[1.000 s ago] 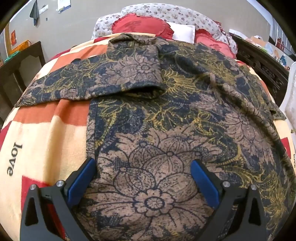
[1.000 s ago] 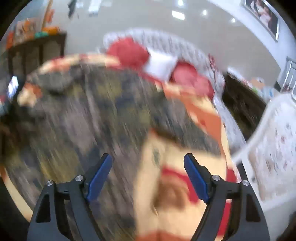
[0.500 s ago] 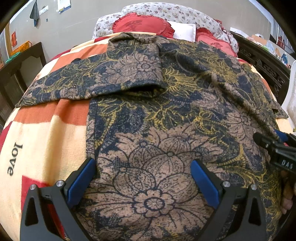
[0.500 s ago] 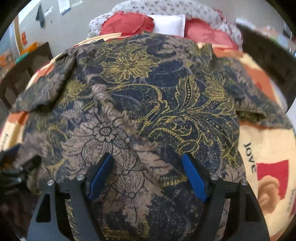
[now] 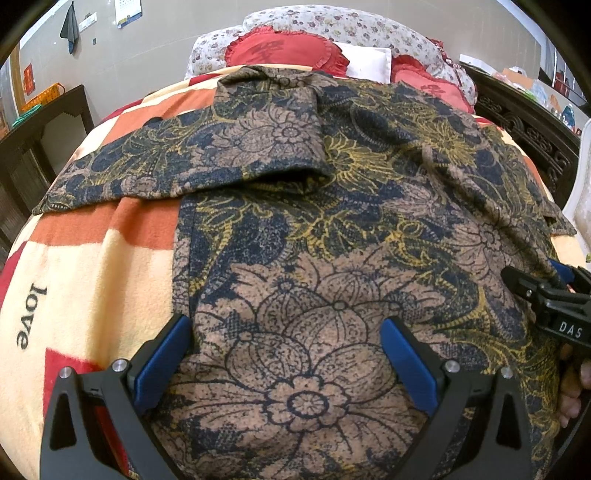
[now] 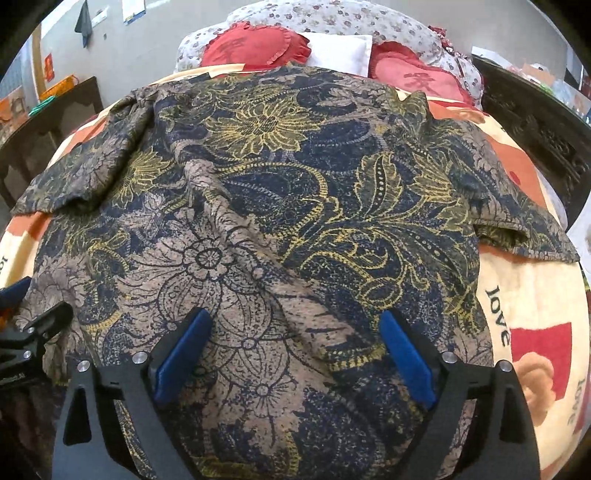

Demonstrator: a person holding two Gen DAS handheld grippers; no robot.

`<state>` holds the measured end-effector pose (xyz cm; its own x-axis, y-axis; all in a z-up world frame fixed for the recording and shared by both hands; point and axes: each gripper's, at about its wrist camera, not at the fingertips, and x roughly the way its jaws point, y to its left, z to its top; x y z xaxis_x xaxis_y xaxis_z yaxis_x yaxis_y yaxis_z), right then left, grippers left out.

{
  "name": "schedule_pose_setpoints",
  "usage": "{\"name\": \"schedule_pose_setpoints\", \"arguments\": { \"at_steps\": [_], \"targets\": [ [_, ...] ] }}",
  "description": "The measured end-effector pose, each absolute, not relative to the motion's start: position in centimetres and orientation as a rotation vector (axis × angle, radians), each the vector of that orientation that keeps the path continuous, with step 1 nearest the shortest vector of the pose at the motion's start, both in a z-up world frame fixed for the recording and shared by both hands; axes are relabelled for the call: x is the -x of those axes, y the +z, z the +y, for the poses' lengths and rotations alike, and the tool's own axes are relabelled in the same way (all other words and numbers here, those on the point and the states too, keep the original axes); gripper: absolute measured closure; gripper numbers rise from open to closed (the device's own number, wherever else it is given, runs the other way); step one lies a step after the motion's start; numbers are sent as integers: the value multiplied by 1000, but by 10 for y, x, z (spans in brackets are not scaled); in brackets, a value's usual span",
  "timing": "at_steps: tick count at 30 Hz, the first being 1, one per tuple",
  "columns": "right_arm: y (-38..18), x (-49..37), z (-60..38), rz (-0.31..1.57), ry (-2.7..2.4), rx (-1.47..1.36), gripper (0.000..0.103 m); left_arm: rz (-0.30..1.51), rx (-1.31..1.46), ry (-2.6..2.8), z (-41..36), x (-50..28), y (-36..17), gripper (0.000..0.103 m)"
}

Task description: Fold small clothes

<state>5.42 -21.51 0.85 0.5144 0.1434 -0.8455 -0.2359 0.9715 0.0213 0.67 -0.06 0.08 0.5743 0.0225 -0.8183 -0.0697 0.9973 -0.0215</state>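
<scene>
A floral shirt (image 5: pixel 332 206) in navy, tan and yellow lies spread on a bed, hem toward me. Its left sleeve (image 5: pixel 207 162) is folded in across the chest; the right sleeve (image 6: pixel 517 225) lies out flat. My left gripper (image 5: pixel 286 343) is open over the lower left part of the shirt, holding nothing. My right gripper (image 6: pixel 295 339) is open over the lower right part, holding nothing. The right gripper also shows at the right edge of the left wrist view (image 5: pixel 546 299), and the left gripper at the left edge of the right wrist view (image 6: pixel 26 328).
The bed is covered by a cream, orange and red blanket (image 5: pixel 92 266) printed with "love". Red heart cushions (image 5: pixel 284 48) and a floral pillow (image 6: pixel 332 18) lie at the head. A dark carved bed frame (image 5: pixel 528 129) runs along the right; dark wooden furniture (image 5: pixel 33 147) stands at left.
The right gripper swung in from the right side of the bed to hover over the shirt's lower right part, beside the left gripper. The left gripper has stayed still.
</scene>
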Motion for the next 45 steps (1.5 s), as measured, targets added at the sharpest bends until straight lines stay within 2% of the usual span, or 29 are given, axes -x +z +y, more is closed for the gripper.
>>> {"name": "schedule_pose_setpoints", "arguments": {
  "at_steps": [15, 28, 32, 38, 43, 45],
  "targets": [
    [7, -54, -211, 997, 224, 85, 4, 915, 44, 58, -3, -6, 2, 0],
    [6, -54, -211, 998, 221, 82, 4, 959, 79, 41, -6, -6, 2, 0],
    [7, -54, -212, 997, 224, 78, 4, 991, 106, -12, 4, -5, 21, 0],
    [7, -54, -211, 997, 219, 81, 4, 886, 357, -62, 94, -28, 74, 0],
    [8, -54, -211, 996, 219, 80, 4, 922, 609, 18, 196, -50, 71, 0],
    [7, -54, -211, 996, 217, 83, 4, 954, 631, 89, 222, -53, 66, 0]
  ]
}}
